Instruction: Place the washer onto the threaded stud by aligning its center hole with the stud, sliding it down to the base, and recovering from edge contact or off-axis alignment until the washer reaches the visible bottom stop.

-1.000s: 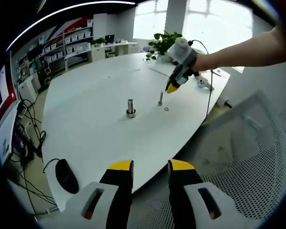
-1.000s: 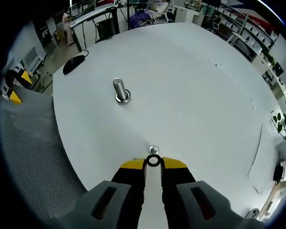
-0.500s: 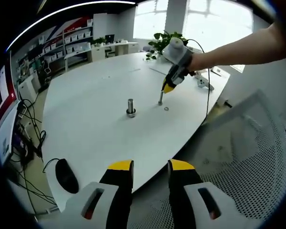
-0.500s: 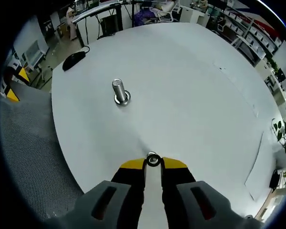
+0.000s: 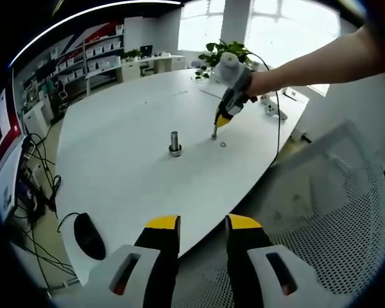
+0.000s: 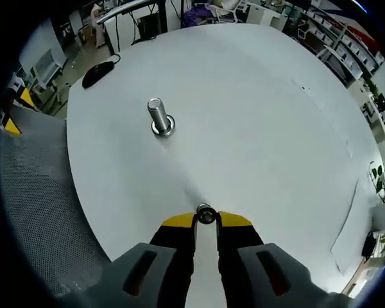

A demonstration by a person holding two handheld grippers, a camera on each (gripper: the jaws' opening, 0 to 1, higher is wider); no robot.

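White tabletop (image 6: 256, 128): right gripper (image 6: 206, 218), jaws clamped on a washer (image 6: 206, 214), hovers above the small upright stud (image 5: 213, 133). Left gripper (image 5: 202, 226) hangs released, far off.

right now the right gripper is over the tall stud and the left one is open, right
No: the right gripper is over the smaller stud, apart from the tall stud, as the left gripper view shows. The left gripper is open.
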